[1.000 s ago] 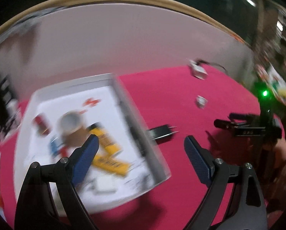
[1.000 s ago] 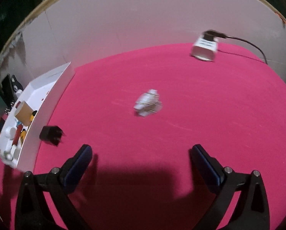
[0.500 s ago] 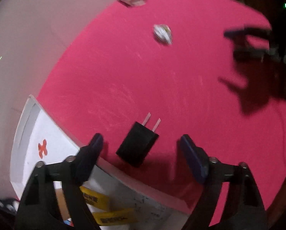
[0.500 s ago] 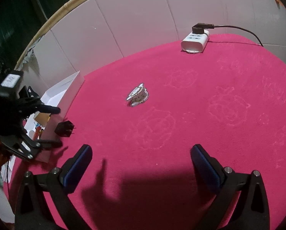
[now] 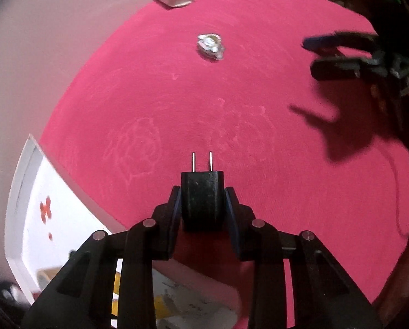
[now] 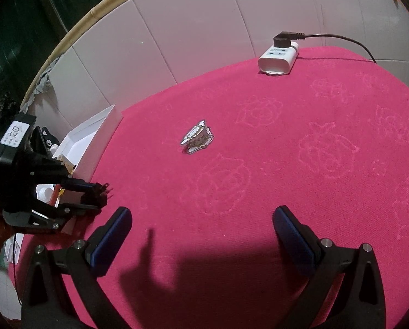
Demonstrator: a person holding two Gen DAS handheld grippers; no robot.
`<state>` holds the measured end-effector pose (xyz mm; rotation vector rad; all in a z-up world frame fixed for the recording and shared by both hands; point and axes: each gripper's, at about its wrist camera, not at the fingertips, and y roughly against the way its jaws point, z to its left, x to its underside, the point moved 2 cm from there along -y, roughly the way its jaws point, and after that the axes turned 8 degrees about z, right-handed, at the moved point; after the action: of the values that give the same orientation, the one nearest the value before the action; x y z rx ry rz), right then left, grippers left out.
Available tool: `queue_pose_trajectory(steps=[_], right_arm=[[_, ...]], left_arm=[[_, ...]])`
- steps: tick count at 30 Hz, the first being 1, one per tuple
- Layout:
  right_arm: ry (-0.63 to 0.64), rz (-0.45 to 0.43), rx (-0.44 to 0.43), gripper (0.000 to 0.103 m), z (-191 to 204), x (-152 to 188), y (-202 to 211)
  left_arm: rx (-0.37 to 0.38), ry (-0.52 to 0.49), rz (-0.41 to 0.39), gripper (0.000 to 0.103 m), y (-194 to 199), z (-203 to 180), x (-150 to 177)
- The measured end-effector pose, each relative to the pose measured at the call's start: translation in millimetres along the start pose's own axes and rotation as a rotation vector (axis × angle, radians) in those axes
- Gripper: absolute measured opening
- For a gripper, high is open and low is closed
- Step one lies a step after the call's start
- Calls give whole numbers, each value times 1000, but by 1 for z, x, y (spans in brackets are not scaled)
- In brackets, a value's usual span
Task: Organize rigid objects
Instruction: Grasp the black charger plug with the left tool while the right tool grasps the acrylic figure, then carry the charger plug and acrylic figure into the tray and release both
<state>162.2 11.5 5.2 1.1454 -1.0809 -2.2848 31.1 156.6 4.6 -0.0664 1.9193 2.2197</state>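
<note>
Plug was pinched between the left tongs, prongs forward, beside the white box. Right tongs stood spread wide, holding nothing, over the counter. Box contents were blurred and partly hidden.

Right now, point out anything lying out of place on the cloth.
One trinket lies alone mid-cloth, apart from the white box that holds the other items. The left gripper is shut on the black plug. Nothing looks spilled or damaged.
</note>
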Motion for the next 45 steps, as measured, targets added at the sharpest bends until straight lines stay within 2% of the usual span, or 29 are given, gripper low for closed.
queue_pose_trajectory(steps=[4,7,10,14,18,24,28,30,32,33,35,39,45], right_arm=[[20,12,38,103,5,0,-3],[36,22,66,103,7,-1,-5],[48,27,85,103,8,-1,-7],[54,27,135,103,9,-8,-10],[109,32,189,103,17,-30,-21],[150,49,274,103,33,-66,-58],[147,81,302,102,40,-69,-80],[153,79,329,95,42,-71,-83],[167,63,323,71,45,-71,-81],[172,58,323,65,45,-71,-80],[184,49,311,37,46,-69,-76],[169,36,264,36,43,-62,-64],[151,-60,184,36,56,-49,-18]], left_arm=[[46,157,-59,30,4,-11,0],[91,278,-130,30,10,-21,7],[120,356,-218,30,23,-36,9],[32,400,-317,30,36,-48,10],[37,487,-374,30,48,-26,22],[18,582,-407,30,61,-9,39],[-4,611,-403,30,65,-5,52],[-16,626,-402,30,68,-4,58],[-24,636,-403,30,68,-3,59],[-29,642,-405,30,69,-2,60],[-38,649,-405,30,70,-2,61],[-51,655,-412,30,73,-4,63],[-72,657,-439,30,84,-7,67]])
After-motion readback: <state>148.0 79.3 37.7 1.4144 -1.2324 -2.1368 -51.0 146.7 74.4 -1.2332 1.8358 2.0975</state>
